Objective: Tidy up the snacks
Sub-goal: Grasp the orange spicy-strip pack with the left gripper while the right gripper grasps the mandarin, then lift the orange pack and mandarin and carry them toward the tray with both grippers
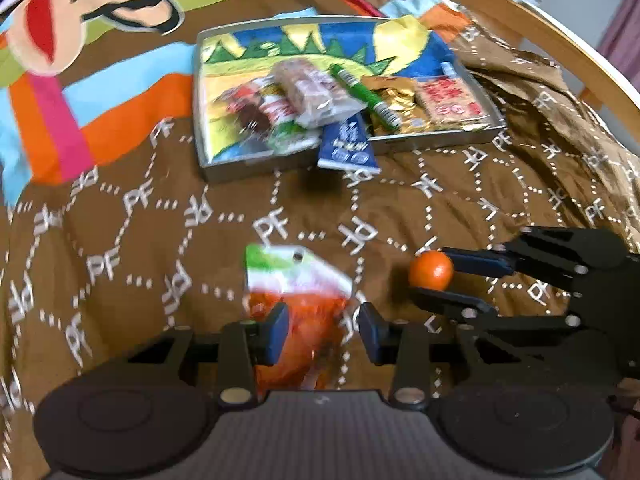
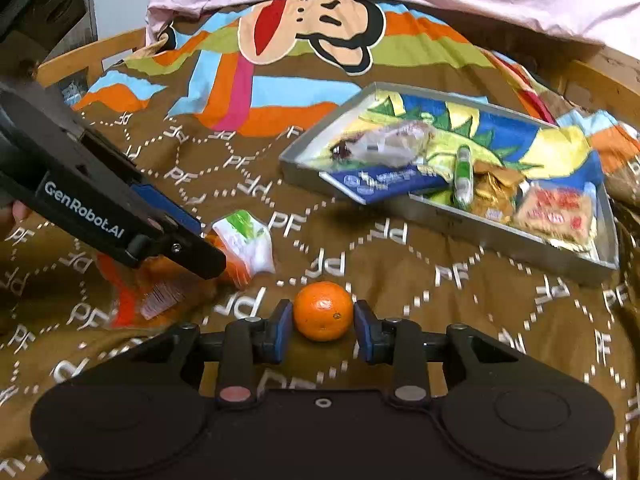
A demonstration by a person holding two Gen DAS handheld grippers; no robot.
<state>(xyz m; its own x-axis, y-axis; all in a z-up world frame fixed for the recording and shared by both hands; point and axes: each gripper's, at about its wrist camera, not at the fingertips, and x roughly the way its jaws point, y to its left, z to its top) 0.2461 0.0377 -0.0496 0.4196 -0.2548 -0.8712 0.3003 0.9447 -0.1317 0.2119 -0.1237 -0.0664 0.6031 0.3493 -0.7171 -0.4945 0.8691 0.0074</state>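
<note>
Gripping a round, glossy orange (image 2: 323,311), your right gripper (image 2: 322,332) clamps it between blue pads. Your left gripper (image 1: 323,332) straddles a crinkly orange-and-white packet (image 1: 298,300); whether its pads press, you cannot tell. Beyond, on the brown quilt (image 1: 120,240), a shallow metal tray (image 1: 256,166) holds foil and plastic snacks (image 1: 312,96).

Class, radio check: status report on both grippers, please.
Right gripper shut on orange. Left gripper around snack bag, grip unclear. Tray ahead, path clear.
</note>
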